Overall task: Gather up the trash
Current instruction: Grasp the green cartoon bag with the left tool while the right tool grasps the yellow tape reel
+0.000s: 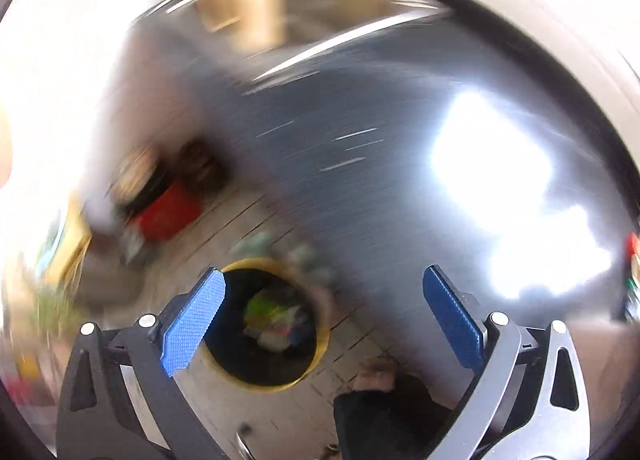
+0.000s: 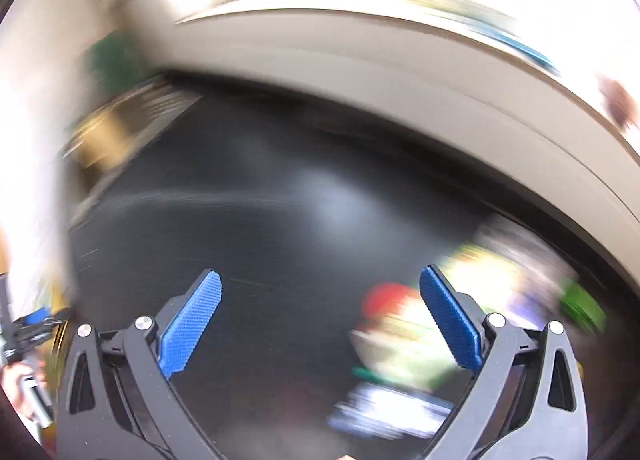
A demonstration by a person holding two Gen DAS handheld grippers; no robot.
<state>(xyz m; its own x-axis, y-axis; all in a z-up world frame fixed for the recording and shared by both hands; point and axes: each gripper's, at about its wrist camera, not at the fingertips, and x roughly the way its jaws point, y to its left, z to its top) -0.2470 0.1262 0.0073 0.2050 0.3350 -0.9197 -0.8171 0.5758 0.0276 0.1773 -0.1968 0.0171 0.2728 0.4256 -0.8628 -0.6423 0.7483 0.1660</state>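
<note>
Both views are smeared by motion. My left gripper points steeply down, open, with nothing between its blue pads. Below it on the floor stands a round bin with a yellow rim, holding a green wrapper and other scraps. My right gripper is open and empty over a dark tabletop. To its right lies blurred trash: a red and white wrapper, a pale green packet and a bluish flat packet. The right pad covers part of the pile.
A dark table edge runs above the bin in the left wrist view, with a bright glare patch. A red box and dark objects sit on the pale slatted floor. A pale wall or ledge borders the table. The other gripper shows at the far left.
</note>
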